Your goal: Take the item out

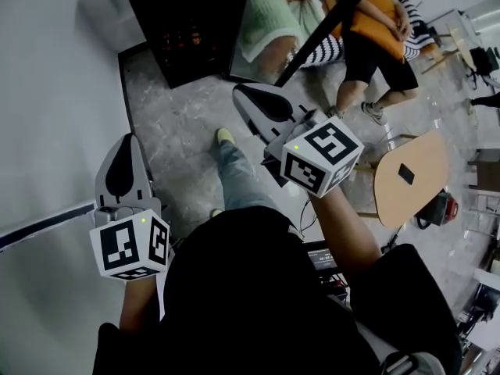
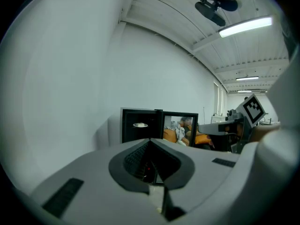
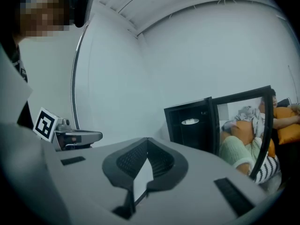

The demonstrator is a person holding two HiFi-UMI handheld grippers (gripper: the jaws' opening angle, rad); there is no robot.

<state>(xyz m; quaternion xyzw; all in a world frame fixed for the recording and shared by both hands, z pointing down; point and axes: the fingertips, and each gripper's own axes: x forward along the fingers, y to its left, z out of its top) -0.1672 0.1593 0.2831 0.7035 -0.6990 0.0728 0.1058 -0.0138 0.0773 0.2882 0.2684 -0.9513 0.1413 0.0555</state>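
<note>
The head view cuts off the cabinet (image 1: pixel 191 33) at the top, and its inside is too dark to read. Both gripper views show a white plate (image 2: pixel 140 124) on a shelf inside it. The left claw (image 2: pixel 151 140) and right claw (image 3: pixel 147 139), well apart from the cabinet, are pressed together and empty.

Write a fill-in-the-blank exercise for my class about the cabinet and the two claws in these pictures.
The door of the black cabinet stands ____.
Inside the cabinet lies a ____ dish.
The right claw has its jaws ____.
The left claw holds ____.
Missing words: open; white; shut; nothing.
</note>
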